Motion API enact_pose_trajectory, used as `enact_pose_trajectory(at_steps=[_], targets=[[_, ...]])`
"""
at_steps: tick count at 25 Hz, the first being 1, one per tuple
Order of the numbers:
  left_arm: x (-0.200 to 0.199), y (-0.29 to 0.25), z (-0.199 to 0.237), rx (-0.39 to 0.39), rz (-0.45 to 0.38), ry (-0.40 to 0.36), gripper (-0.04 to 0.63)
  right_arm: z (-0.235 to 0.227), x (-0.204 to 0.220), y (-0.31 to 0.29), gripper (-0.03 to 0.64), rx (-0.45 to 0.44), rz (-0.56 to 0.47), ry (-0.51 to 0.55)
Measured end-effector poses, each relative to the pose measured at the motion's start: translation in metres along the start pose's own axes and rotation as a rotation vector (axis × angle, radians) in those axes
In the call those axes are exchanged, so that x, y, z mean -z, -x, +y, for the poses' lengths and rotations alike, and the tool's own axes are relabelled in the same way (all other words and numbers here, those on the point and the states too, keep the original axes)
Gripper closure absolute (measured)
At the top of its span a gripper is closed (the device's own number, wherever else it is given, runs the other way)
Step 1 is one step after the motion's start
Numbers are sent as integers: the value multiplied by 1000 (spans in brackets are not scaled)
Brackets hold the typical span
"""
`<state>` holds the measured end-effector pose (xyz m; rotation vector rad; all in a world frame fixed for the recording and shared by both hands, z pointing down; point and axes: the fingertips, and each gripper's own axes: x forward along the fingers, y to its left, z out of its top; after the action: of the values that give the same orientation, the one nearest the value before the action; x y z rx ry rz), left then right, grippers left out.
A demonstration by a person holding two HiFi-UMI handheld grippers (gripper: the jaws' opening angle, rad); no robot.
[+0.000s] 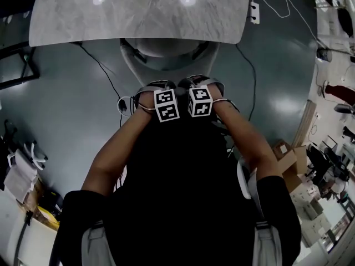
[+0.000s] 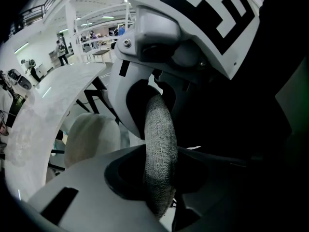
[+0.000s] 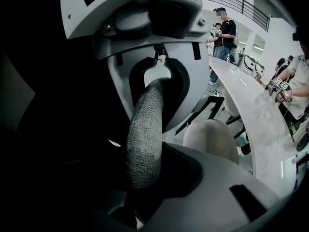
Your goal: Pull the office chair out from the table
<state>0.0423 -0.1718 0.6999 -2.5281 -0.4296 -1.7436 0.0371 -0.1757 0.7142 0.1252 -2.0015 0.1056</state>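
Observation:
The office chair's pale seat (image 1: 161, 47) sits partly under the marble table (image 1: 66, 21). Its grey fabric backrest rim (image 2: 159, 144) (image 3: 145, 139) runs between the jaws of both grippers. In the head view my left gripper (image 1: 158, 86) and right gripper (image 1: 199, 82) sit side by side on the backrest top, their marker cubes almost touching. The left gripper (image 2: 159, 182) is shut on the rim, and so is the right gripper (image 3: 145, 178). Each gripper view shows the other gripper clamped on the same rim just beyond. The seat cushion (image 2: 89, 139) (image 3: 212, 139) lies below, next to the table edge.
A white power strip (image 1: 254, 11) with a cable lies on the grey floor right of the table. Cardboard boxes (image 1: 288, 158) stand at the right. Black cables (image 1: 100, 65) trail across the floor on the left. People stand along the long table (image 3: 251, 100) in the background.

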Motion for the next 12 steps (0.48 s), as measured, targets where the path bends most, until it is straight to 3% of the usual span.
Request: enact_pose_trajectory(at_steps=[5,12], targets=[[6,0,-17,-3,-5,-55,483,18,-8,-4,512,-1,-23,-54],[13,7,-31,-8,13,-73,488,29,-16,-5,514,32,-21,-60]])
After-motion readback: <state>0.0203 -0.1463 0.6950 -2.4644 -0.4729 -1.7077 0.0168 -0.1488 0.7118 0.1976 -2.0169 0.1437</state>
